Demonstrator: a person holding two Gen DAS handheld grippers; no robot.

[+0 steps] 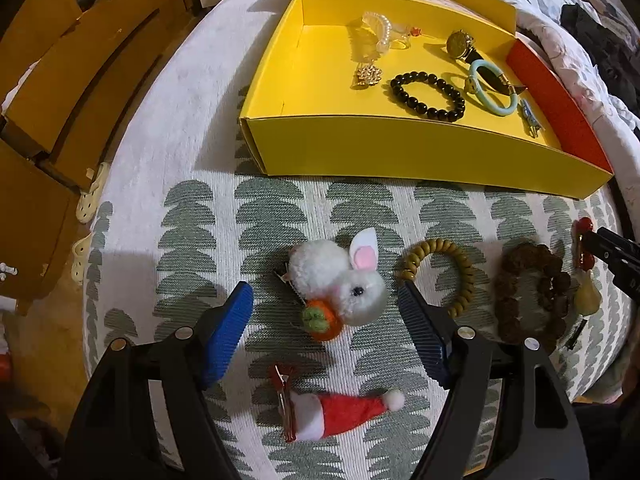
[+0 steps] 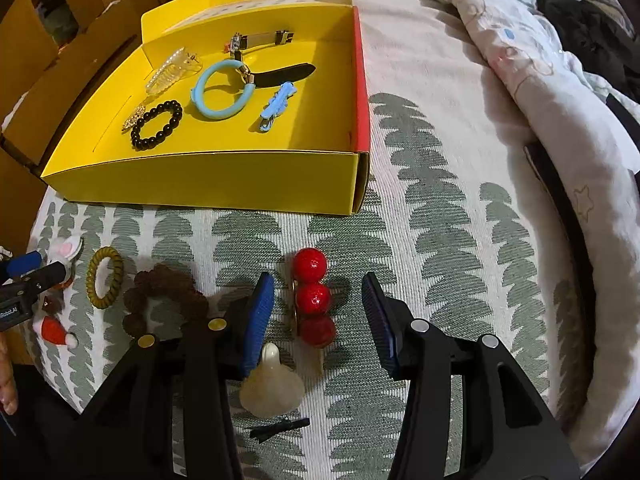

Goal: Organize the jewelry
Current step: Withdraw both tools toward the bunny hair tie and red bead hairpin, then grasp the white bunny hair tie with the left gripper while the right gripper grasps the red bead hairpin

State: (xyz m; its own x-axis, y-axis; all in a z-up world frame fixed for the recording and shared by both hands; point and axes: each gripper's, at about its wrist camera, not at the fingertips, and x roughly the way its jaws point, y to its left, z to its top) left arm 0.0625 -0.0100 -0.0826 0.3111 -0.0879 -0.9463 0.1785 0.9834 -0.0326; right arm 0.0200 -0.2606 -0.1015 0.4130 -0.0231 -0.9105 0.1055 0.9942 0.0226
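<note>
A yellow box (image 1: 360, 148) (image 2: 208, 180) on the patterned cloth holds a black bead bracelet (image 1: 427, 95), a light-blue ring (image 2: 222, 94), a watch (image 1: 460, 45), a blue clip (image 2: 276, 106) and a pearl clip (image 2: 170, 70). My left gripper (image 1: 325, 304) is open, its jaws on either side of a white bunny hair clip (image 1: 340, 280). A Santa-hat clip (image 1: 340, 414) lies below it. My right gripper (image 2: 318, 292) is open around a red three-ball clip (image 2: 312, 298). A pale garlic-shaped clip (image 2: 272, 388) lies by its left finger.
An olive coil hair tie (image 1: 440, 276) (image 2: 105, 276) and a brown bead bracelet (image 1: 528, 298) (image 2: 164, 296) lie between the grippers. Wooden cabinets (image 1: 60, 80) stand left. A crumpled quilt (image 2: 540, 40) and dark clothing (image 2: 588, 12) lie at the right.
</note>
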